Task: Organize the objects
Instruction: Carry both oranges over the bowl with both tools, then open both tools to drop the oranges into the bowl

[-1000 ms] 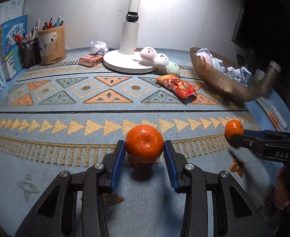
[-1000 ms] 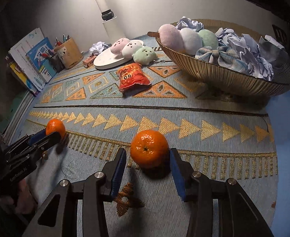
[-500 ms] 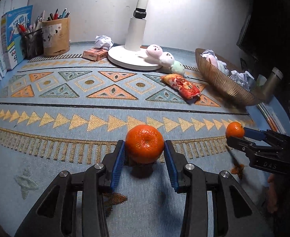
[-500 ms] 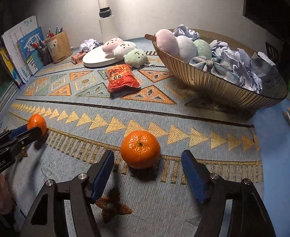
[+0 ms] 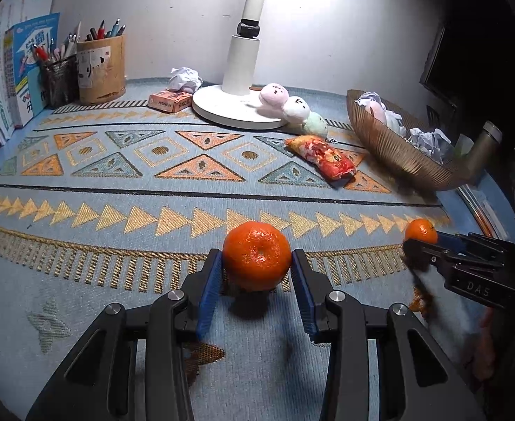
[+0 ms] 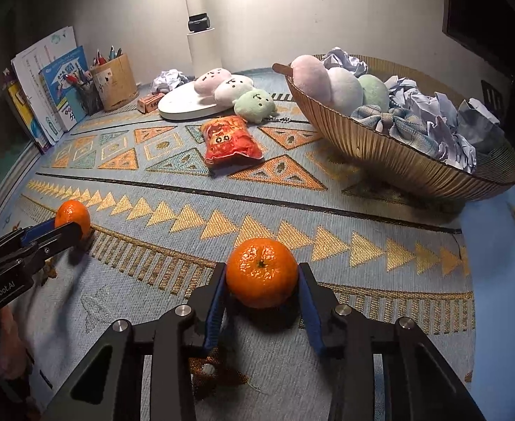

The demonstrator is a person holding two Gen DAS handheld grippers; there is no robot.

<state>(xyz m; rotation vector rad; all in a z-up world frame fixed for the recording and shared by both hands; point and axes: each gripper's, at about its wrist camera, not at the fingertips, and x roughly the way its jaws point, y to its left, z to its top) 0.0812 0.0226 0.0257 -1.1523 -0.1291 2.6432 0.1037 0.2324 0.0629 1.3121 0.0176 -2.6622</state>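
Note:
Two mandarins lie over a patterned blue and orange mat (image 5: 117, 182). My left gripper (image 5: 255, 263) is shut on one mandarin (image 5: 256, 256), its blue pads pressed against both sides. My right gripper (image 6: 261, 277) is shut on the other mandarin (image 6: 261, 273), stem side up. In the left wrist view the right gripper (image 5: 419, 242) shows at the right edge with its mandarin (image 5: 420, 231). In the right wrist view the left gripper (image 6: 71, 227) shows at the left edge with its mandarin (image 6: 72, 213). A hand shows behind each gripper.
A ribbed brown bowl (image 6: 398, 161) at the right holds plush balls, cloth and crumpled paper. A red snack bag (image 6: 229, 140), a plush skewer (image 6: 236, 91) and a white lamp base (image 5: 236, 108) lie further back. Pen holders (image 5: 99, 66), books (image 5: 19, 70) and a small box (image 5: 169, 100) stand at the far left.
The right gripper's jaws spread wide around its mandarin half a second ago and have now closed on it. The left gripper has kept its grip and stayed in place.

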